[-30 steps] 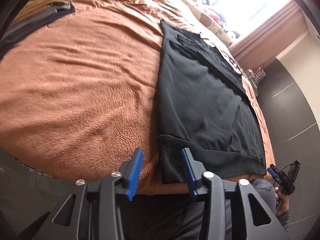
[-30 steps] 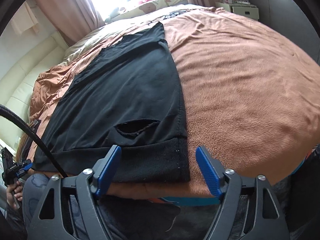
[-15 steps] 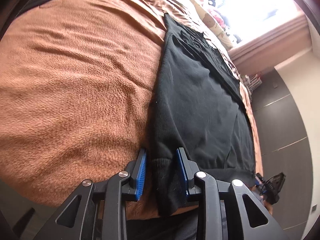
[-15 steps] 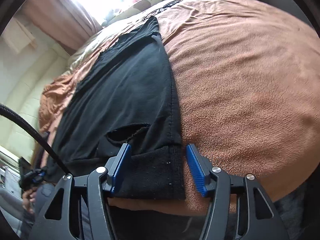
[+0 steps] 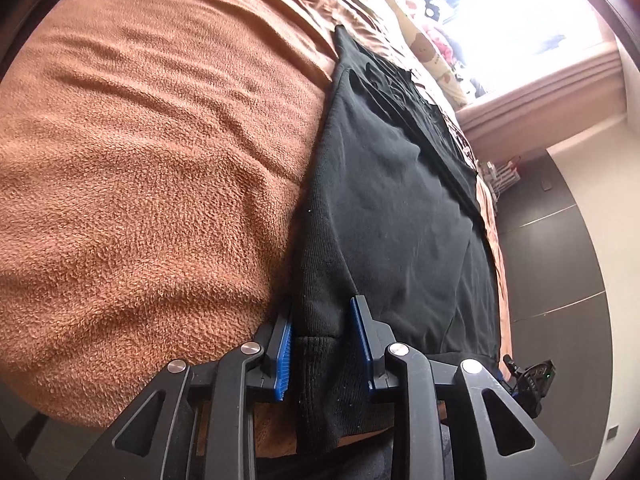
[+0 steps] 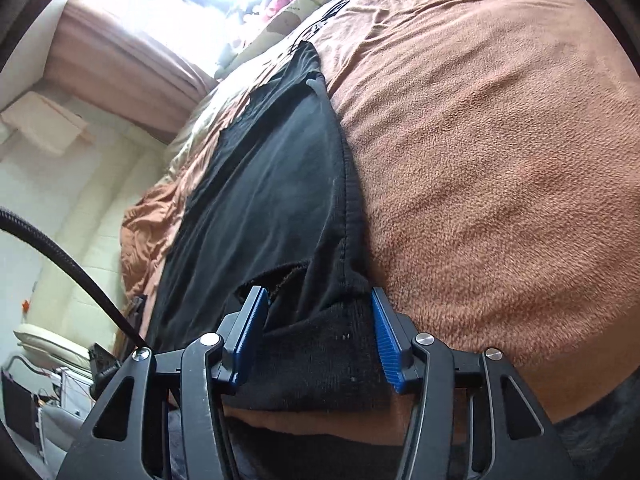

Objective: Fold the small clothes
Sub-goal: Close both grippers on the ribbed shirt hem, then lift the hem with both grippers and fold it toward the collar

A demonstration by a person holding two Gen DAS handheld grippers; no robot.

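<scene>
Clothes first: I see a black garment (image 5: 392,208) lying flat on the brown blanket (image 5: 152,168) of the bed. My left gripper (image 5: 322,344) is at the near left corner. Its blue pads (image 5: 283,354) are closing, narrow now, and they pinch the thick ribbed hem (image 5: 320,376) into a bunch. My right gripper (image 6: 318,336) is at the other near corner. Its jaws are closing too, with the hem between them. The cloth wrinkles up there.
</scene>
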